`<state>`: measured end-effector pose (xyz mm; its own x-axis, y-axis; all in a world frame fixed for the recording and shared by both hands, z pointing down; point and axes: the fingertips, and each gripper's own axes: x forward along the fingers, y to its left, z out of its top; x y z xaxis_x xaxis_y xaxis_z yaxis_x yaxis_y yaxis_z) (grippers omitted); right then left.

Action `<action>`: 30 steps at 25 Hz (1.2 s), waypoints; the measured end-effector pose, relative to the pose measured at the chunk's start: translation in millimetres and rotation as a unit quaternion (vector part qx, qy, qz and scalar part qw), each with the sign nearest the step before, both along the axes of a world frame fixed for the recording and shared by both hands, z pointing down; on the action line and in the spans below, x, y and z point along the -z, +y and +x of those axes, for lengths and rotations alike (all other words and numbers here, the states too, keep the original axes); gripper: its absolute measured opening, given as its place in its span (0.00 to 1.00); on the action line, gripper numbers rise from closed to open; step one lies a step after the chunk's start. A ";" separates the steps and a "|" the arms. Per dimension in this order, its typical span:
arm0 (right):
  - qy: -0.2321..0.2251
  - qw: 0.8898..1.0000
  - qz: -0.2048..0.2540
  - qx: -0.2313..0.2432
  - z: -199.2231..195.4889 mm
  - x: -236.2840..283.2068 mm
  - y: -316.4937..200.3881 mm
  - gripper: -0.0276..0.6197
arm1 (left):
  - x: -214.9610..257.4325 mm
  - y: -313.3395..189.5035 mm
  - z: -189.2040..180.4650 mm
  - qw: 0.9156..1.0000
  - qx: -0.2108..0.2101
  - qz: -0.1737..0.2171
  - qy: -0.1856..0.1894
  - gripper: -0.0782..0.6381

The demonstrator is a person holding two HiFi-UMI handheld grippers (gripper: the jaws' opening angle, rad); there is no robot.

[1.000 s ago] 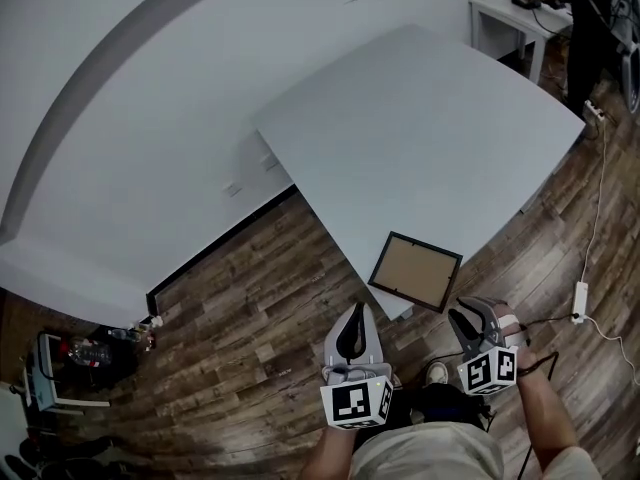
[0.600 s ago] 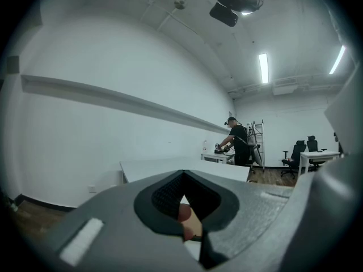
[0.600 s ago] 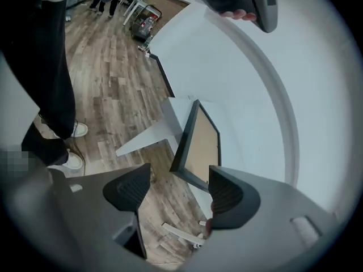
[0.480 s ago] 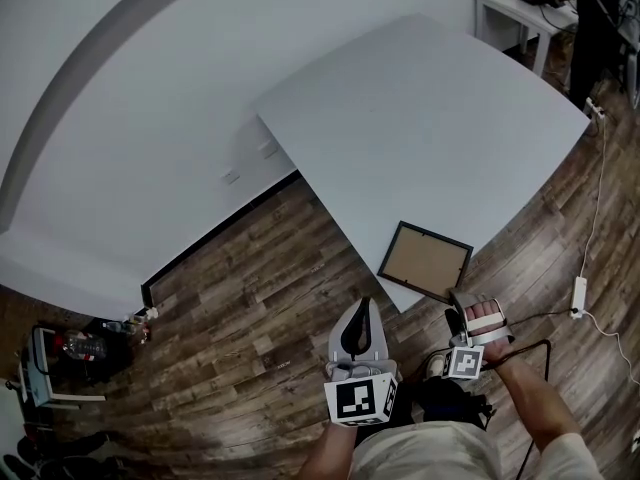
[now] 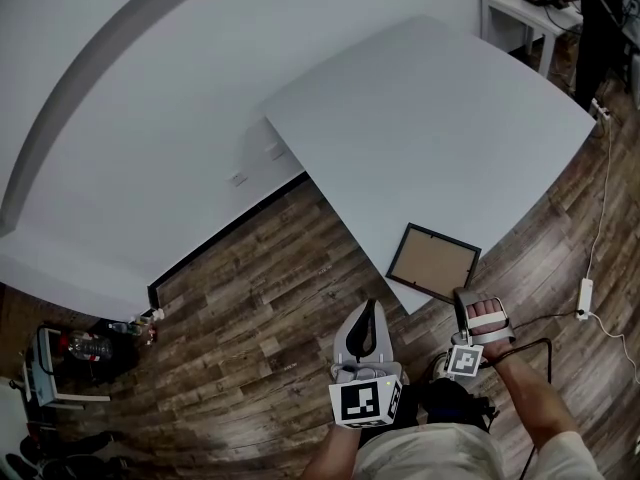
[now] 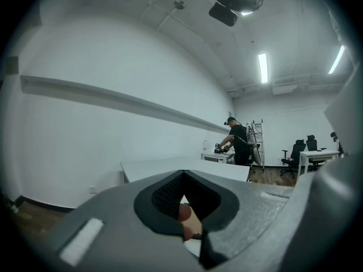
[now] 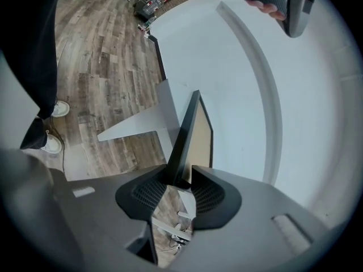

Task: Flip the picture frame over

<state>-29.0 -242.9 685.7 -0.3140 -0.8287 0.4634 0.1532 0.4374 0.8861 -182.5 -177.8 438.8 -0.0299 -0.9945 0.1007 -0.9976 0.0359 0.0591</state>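
The picture frame (image 5: 433, 262), black-rimmed with its brown backing up, lies at the near corner of the grey table (image 5: 430, 118), overhanging the edge a little. My right gripper (image 5: 467, 299) is shut on the frame's near edge. In the right gripper view the picture frame (image 7: 190, 129) runs edge-on out of the right gripper (image 7: 180, 180), both pads pressed on it, above the table corner (image 7: 139, 124). My left gripper (image 5: 367, 310) hangs over the floor left of the frame, shut and holding nothing. The left gripper (image 6: 182, 174) points level toward the table (image 6: 170, 166).
A person (image 5: 590, 8) stands at a small white table (image 5: 520, 13) at the far right. A power strip (image 5: 586, 293) with its cable lies on the wood floor right of me. Boxes and bottles (image 5: 70, 358) sit by the wall at lower left.
My right gripper, open and short of the frame a second ago, moved forward onto the frame's near edge and shut on it. The left gripper hardly moved.
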 end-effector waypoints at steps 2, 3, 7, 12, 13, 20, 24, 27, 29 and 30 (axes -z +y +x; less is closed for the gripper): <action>-0.002 1.000 -0.008 -0.001 -0.4 -3.7 -0.9 0.27 | 0.4 -2.1 -0.6 1.000 0.000 -0.001 0.000 0.11; -0.005 1.000 -0.011 0.000 -1.3 -3.7 -0.3 0.27 | 1.1 -2.4 -0.6 1.000 0.000 -0.002 0.000 0.11; -0.013 1.000 -0.003 0.003 -2.1 2.3 1.0 0.26 | -0.6 -1.5 0.6 1.000 -0.003 0.001 -0.001 0.11; -0.066 0.998 -0.014 0.003 -11.7 21.9 2.3 0.23 | 2.1 -3.8 -1.3 1.000 0.000 0.003 -0.001 0.11; -0.076 0.997 -0.015 0.001 -13.3 26.5 2.1 0.22 | 2.5 -4.1 -1.8 1.000 0.000 0.004 -0.001 0.11; -0.158 0.986 -0.046 -0.028 -19.5 62.6 1.1 0.19 | 7.8 -2.1 -1.0 1.000 -0.001 0.012 -0.002 0.11; -0.224 0.970 -0.079 -0.057 -20.5 80.7 -1.8 0.19 | 7.6 -4.3 1.0 1.000 -0.003 0.017 -0.003 0.11; -0.285 0.949 -0.112 -0.082 -20.6 98.7 -6.9 0.19 | 10.3 -6.2 1.3 1.000 -0.004 0.019 -0.002 0.11; -0.334 0.925 -0.146 -0.103 -19.0 110.2 -11.3 0.19 | 14.3 -7.2 2.1 1.000 -0.003 0.018 0.000 0.11; -0.361 0.911 -0.166 -0.113 -17.9 115.4 -13.6 0.19 | 16.1 -7.3 2.7 1.000 -0.002 0.017 0.000 0.11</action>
